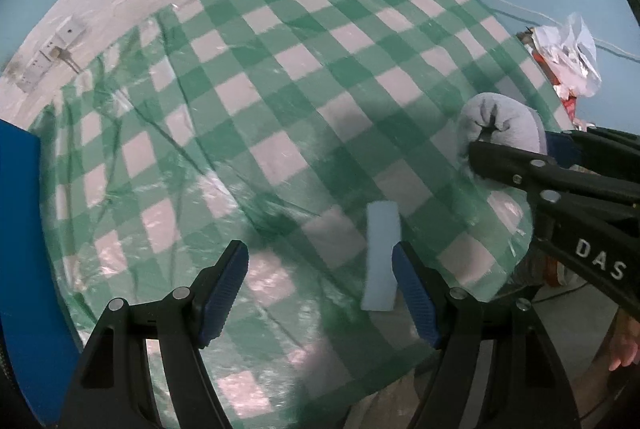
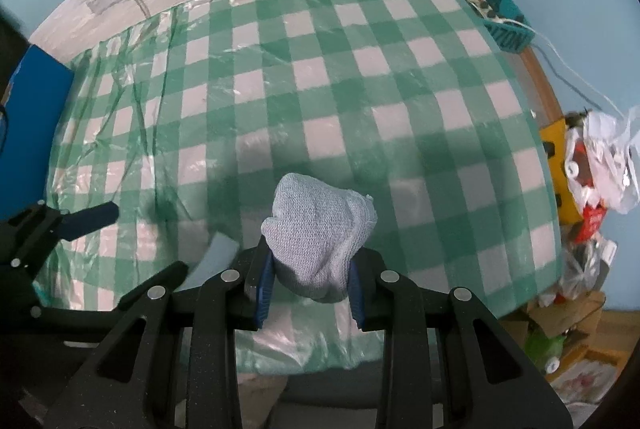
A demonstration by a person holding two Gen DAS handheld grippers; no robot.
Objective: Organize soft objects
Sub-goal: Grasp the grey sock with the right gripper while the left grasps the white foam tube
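Observation:
My right gripper (image 2: 310, 271) is shut on a balled, pale blue-grey knitted cloth (image 2: 320, 225) and holds it above the green checked tablecloth (image 2: 360, 77). The left wrist view shows the same cloth (image 1: 504, 125) at the right, pinched in the right gripper (image 1: 480, 145). My left gripper (image 1: 320, 257) stands open over the table's near part. A light blue foam block (image 1: 380, 257) lies on the tablecloth (image 1: 280, 69) between its jaws, close beside the right fingertip (image 1: 404, 261); no pad presses on it. The left gripper (image 2: 80, 219) shows at the left of the right wrist view.
A blue box (image 2: 40, 81) stands at the table's left edge. A teal basket (image 2: 504, 21) sits at the back right corner. Plastic bags (image 2: 604, 157) and clutter pile up beyond the right edge. A white power strip (image 1: 52, 53) hangs on the wall behind.

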